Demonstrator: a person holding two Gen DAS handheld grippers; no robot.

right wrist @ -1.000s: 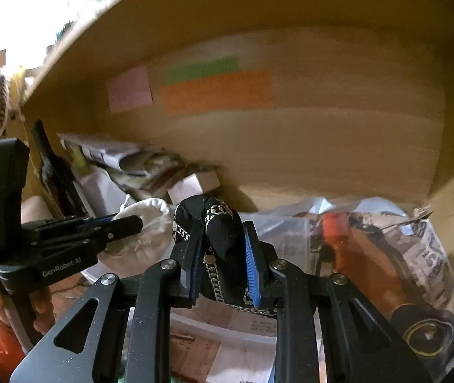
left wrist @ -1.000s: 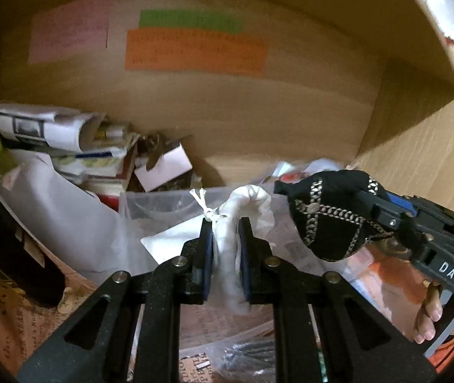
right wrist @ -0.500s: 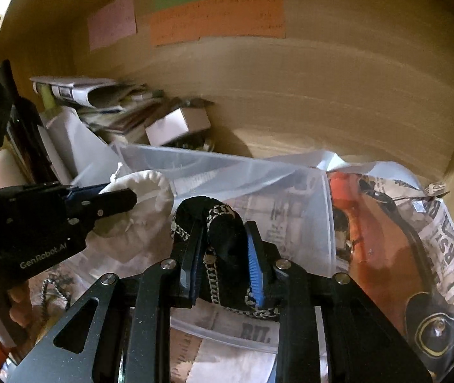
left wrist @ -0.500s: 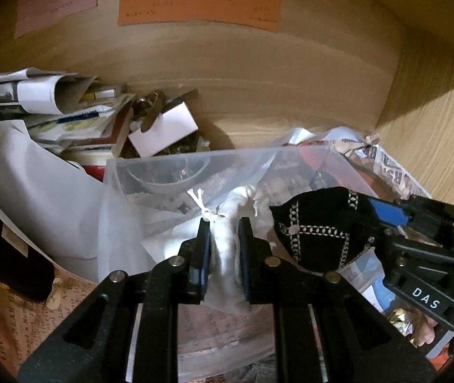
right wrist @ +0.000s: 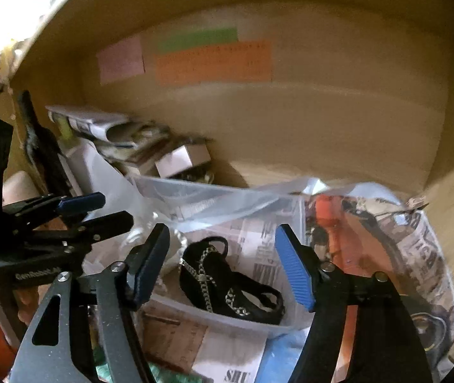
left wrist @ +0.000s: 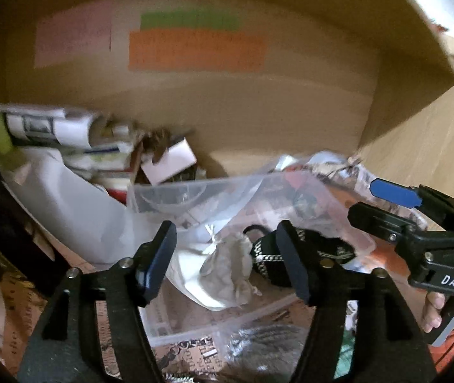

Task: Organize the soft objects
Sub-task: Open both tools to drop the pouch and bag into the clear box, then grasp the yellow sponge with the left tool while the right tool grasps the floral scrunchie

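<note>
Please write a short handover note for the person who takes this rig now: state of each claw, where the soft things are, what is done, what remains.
Left claw: open, holds nothing, above the clear plastic container.
Right claw: open, holds nothing, above the same container.
White cloth pouch: lies inside the container, on its left side.
Black pouch with chain trim: lies inside the container, right of the white one.
Done: both soft items are placed in the container.
Left: draw both claws back. The pictures do not clearly show any other soft item to sort.

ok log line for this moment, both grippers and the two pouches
left gripper open | right gripper open | white cloth pouch and black chain-trimmed pouch lying in clear plastic tub
</note>
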